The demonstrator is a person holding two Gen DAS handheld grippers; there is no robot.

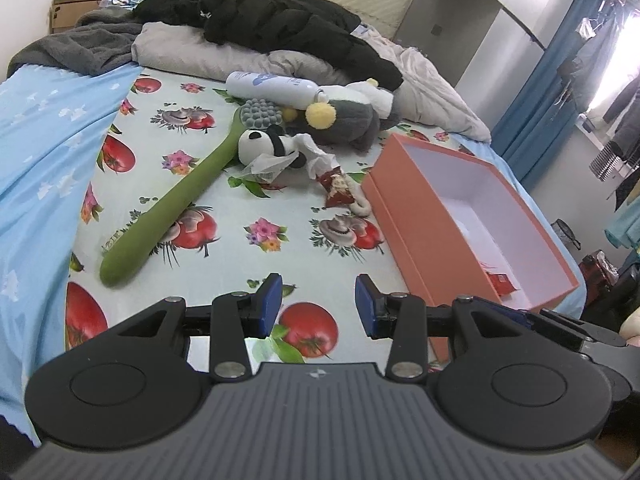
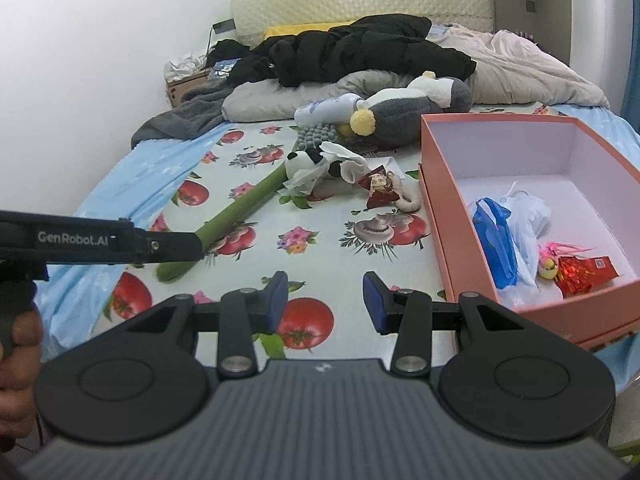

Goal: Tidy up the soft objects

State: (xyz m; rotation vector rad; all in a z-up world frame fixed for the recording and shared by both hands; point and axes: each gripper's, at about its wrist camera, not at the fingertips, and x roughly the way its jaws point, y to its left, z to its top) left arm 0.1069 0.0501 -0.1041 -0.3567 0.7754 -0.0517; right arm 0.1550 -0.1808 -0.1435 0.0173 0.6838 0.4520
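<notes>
Both tools, left [image 1: 319,305] and right [image 2: 325,302], hung half-open and empty above the bed [image 1: 256,200]; toy panda [image 1: 266,146] lay beside the orange box [image 1: 404,216]

The printed tomato-and-flower bed sheet [image 1: 256,200] looked like smooth, slightly shiny cloth. The long green padded stick [image 1: 168,208] had a matt, felt-like skin. The black-and-white plush panda [image 1: 260,144] and the grey plush toy with a yellow pompom [image 1: 344,120] were fuzzy fabric. The orange cardboard box [image 2: 436,208] was matt outside, with smooth white paper lining. Inside it lay crinkled blue and white plastic bags [image 2: 508,240] and a glossy red foil packet [image 2: 580,276].
</notes>
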